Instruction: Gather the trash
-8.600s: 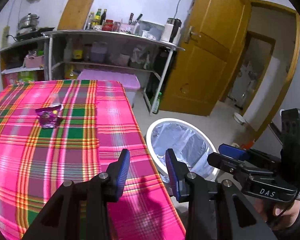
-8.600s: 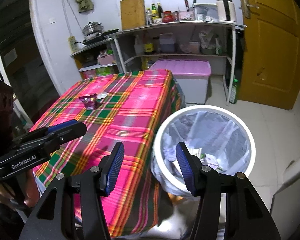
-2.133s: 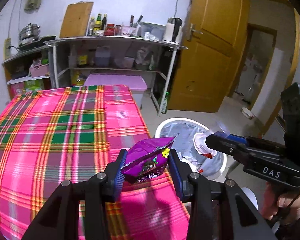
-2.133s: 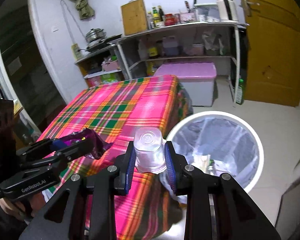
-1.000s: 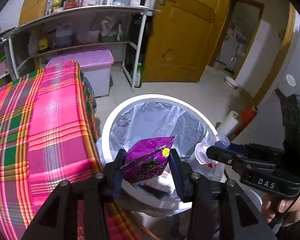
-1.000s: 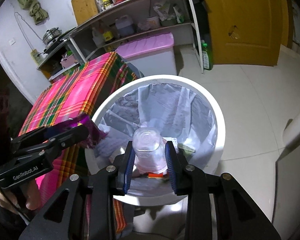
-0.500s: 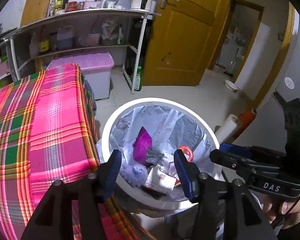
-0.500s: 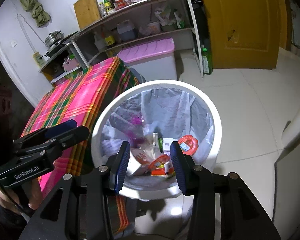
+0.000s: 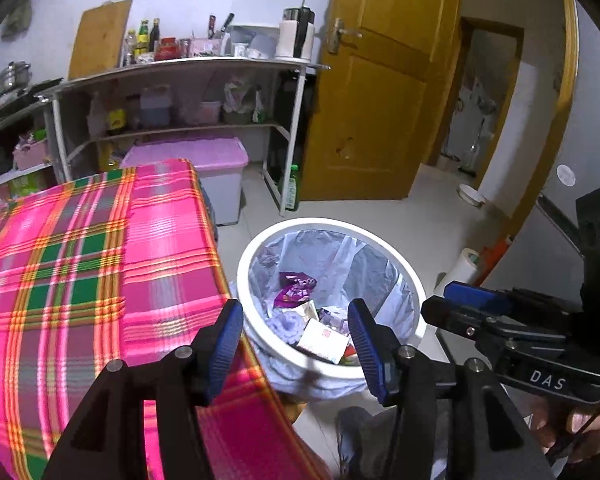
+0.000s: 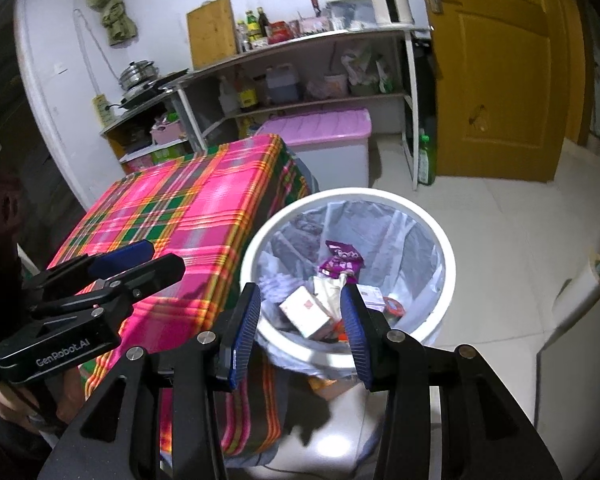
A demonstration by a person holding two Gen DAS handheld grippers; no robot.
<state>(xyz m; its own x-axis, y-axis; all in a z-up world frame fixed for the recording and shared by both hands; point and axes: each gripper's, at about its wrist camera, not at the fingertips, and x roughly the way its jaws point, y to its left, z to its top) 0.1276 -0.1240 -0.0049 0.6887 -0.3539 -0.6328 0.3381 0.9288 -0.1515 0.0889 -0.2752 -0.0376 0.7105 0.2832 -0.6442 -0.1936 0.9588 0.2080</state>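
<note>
White bin (image 10: pixel 446 258) holds purple wrapper (image 10: pixel 342 262), boxes; left hand-held gripper (image 9: pixel 296 334), right hand-held gripper (image 10: pixel 300 330) released, empty

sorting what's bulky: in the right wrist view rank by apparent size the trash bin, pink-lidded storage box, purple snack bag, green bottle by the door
1. trash bin
2. pink-lidded storage box, farther off, so the true order is unsure
3. purple snack bag
4. green bottle, farther away too

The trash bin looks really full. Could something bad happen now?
Maybe. The trash bin stands right against the table, so a bump from a gripper could tip it. The purple snack wrapper and white box lie high on the pile, so more trash might slide out. The liner bag sags outside the rim and could slip in.
</note>
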